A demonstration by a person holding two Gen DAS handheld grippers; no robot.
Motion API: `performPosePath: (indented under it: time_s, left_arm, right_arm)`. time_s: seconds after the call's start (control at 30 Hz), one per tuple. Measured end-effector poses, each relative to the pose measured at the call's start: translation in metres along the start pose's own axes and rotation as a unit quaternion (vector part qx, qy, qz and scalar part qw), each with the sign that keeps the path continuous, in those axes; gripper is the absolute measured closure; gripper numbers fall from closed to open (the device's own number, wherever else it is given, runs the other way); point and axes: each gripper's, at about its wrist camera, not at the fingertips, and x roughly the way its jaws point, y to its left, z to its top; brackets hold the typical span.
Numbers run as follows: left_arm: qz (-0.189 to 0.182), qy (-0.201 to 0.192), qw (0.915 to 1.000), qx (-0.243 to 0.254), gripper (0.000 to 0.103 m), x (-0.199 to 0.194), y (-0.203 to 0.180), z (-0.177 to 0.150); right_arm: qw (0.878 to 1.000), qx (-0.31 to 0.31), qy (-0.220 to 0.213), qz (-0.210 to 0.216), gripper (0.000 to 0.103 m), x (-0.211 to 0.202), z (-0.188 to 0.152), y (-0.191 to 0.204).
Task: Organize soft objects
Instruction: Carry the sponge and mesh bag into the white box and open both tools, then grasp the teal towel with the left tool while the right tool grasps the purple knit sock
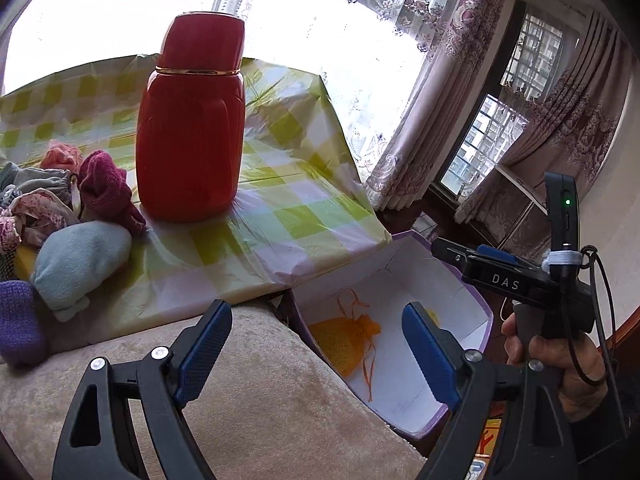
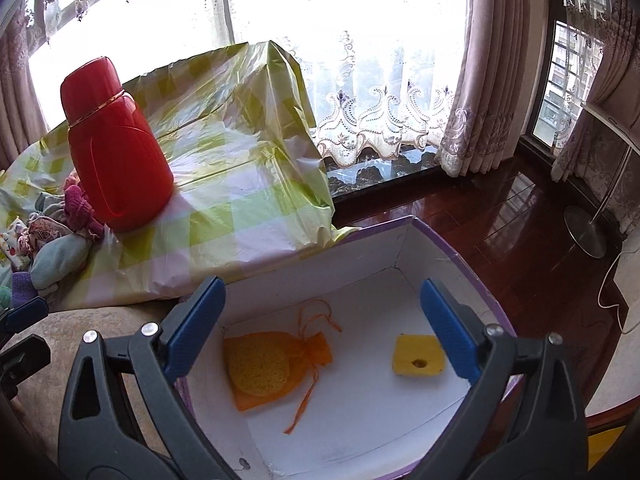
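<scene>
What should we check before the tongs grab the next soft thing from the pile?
1. Right tongs empty and open: ok.
2. Left tongs empty and open: ok.
3. Box has room: ok, only the orange pouch and yellow sponge lie inside.
4. Soft pile within view on the checked cloth: ok.
5. Red flask close beside the pile, could get bumped: not ok.
6. Pile items tangled together: cannot tell.
</scene>
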Motion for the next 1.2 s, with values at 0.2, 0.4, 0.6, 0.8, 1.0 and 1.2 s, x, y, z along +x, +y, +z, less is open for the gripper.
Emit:
performPosePath:
  time_s: [0.2, 0.4, 0.6, 0.8, 1.0, 1.2]
  left_arm:
    - [0.044, -0.028, 0.9985, -0.011, 0.015, -0.026, 0.026, -0.005]
    - [0.076, -0.051, 0.9942, -0.056, 0.015, -0.056, 0.066, -0.014]
    - [0.124, -0.081, 0.9826, -0.112, 0.016, -0.098, 0.117, -0.029]
    - [0.182, -0.104, 0.9632, -0.168, 0.016, -0.136, 0.17, -0.049]
    - [0.226, -0.114, 0.9455, -0.204, 0.017, -0.161, 0.21, -0.068]
    - [0.254, -0.123, 0.9283, -0.242, 0.017, -0.174, 0.24, -0.081]
  right_arm:
    - [0.999, -0.001, 0.028, 0.041, 0.004, 0.004, -0.003, 0.037]
    - [0.994, -0.022, 0.044, 0.101, 0.005, 0.005, -0.007, 0.089]
    - [0.984, -0.078, 0.058, 0.153, 0.005, 0.002, -0.01, 0.152]
    - [0.97, -0.124, 0.074, 0.197, 0.005, -0.001, -0.017, 0.208]
    - [0.954, -0.157, 0.094, 0.238, 0.005, -0.002, -0.028, 0.254]
    - [0.938, -0.184, 0.114, 0.27, 0.005, 0.001, -0.041, 0.296]
